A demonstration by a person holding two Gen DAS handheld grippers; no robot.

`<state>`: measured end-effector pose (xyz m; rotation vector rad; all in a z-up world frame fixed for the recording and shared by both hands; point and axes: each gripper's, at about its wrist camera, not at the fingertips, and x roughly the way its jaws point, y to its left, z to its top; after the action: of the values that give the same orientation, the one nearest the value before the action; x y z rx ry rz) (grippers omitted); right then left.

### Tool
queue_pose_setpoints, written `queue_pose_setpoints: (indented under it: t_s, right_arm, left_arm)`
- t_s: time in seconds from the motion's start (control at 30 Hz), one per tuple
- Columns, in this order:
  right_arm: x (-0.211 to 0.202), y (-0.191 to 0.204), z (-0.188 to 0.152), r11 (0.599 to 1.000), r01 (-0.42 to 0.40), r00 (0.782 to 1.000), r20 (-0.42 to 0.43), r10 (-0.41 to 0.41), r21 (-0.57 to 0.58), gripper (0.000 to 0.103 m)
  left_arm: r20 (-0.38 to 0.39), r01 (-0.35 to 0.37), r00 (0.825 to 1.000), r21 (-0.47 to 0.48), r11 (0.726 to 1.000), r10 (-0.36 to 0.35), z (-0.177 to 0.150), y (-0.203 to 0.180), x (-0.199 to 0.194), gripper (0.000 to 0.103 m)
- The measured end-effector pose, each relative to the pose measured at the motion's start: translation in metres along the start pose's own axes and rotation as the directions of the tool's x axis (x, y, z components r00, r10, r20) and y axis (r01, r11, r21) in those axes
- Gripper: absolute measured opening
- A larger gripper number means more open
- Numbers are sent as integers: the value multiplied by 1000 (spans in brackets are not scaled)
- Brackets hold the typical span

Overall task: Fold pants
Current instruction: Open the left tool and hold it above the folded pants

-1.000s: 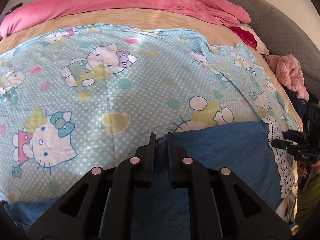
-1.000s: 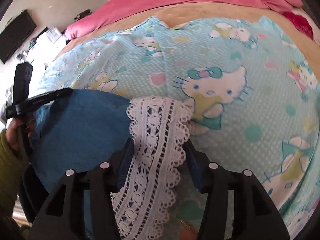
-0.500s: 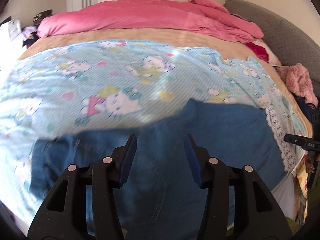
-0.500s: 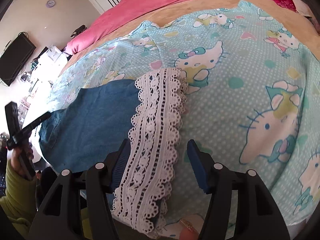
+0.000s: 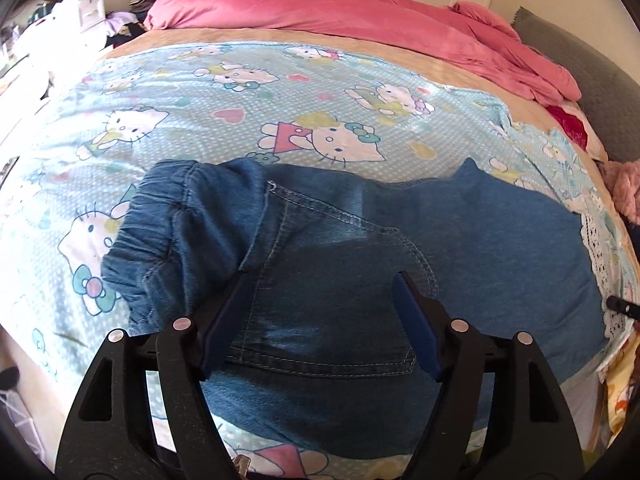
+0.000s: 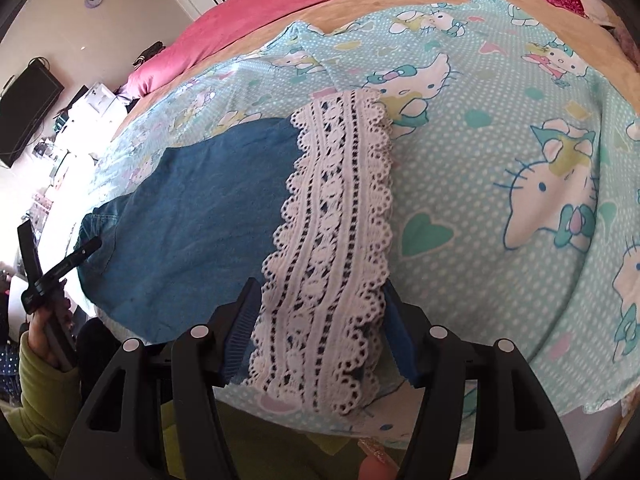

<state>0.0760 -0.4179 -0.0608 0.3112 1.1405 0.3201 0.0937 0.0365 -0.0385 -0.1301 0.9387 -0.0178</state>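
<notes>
Blue denim pants (image 5: 360, 248) lie flat on the Hello Kitty sheet (image 5: 280, 92) near the bed's front edge, with the gathered waistband (image 5: 160, 216) at the left and a white lace hem (image 6: 332, 240) at the right. My left gripper (image 5: 322, 300) is open and empty above the seat and back pocket. My right gripper (image 6: 320, 304) is open and empty, its jaws either side of the lace hem without closing on it. The pants also show in the right wrist view (image 6: 192, 220), and the left gripper shows at the far left there (image 6: 52, 272).
A pink duvet (image 5: 360, 16) is piled along the far side of the bed. A grey headboard (image 5: 580, 60) and a pink fluffy item (image 5: 628, 188) are at the right. Cluttered furniture (image 5: 72, 16) and a TV (image 6: 28, 108) stand at the left.
My left gripper has let go of the denim, opened and pulled back and left, so the waistband is now in view. My right gripper stayed open and drew back from the hem.
</notes>
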Motion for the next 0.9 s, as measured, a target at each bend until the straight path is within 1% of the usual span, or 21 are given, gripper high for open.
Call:
queue_pose_setpoints:
  t_s: [0.07, 0.17, 0.23, 0.3, 0.4, 0.53, 0.57, 0.6, 0.63, 0.73, 0.8, 0.9]
  right_arm:
    - [-1, 3, -5, 1000, -13, 1000, -9, 13, -6, 59]
    - [-1, 6, -10, 1000, -19, 1000, -12, 19, 1, 59]
    - [0, 10, -11, 1000, -16, 1000, -10, 16, -7, 59]
    - [0, 14, -13, 999, -22, 1000, -14, 22, -23, 59]
    - [-1, 19, -12, 999, -21, 1000, -17, 20, -49, 55]
    - [-1, 23, -11, 997, -29, 999, -19, 28, -73, 47]
    - [0, 24, -12, 996, -26, 999, -21, 25, -80, 46]
    - [1, 25, -12, 996, -19, 1000, -22, 17, -88, 42]
    - [2, 26, -12, 995, -5, 1000, -21, 3, -97, 41]
    - [-1, 22, -14, 996, 19, 1000, -13, -20, -82, 43]
    - [-2, 14, -15, 998, 41, 999, -9, -42, -49, 50]
    - [-2, 8, -21, 999, 20, 1000, -14, -21, -30, 51]
  left_arm:
    - [14, 5, 1000, 7, 1000, -5, -1, 0, -6, 69]
    - [20, -21, 1000, 30, 999, 21, -1, -2, -9, 71]
    - [-11, -32, 999, 16, 999, 33, 0, 2, -3, 71]
    - [-29, -28, 999, 1, 1000, 28, -1, 6, 2, 71]
    - [-36, -33, 999, 3, 999, 33, -3, 7, 4, 71]
    - [-34, -34, 999, -2, 999, 34, -3, 8, 4, 71]
    - [-34, -34, 999, -7, 999, 33, -3, 9, 4, 71]
    - [-35, -31, 999, -13, 999, 31, -2, 10, 4, 71]
    - [-31, -32, 999, -18, 999, 31, -2, 11, 4, 71]
    - [0, -35, 999, -24, 999, 35, -1, 13, -1, 71]
    - [8, -32, 999, -25, 999, 32, -2, 15, -5, 71]
    - [8, -28, 1000, -30, 999, 29, -3, 19, -6, 71]
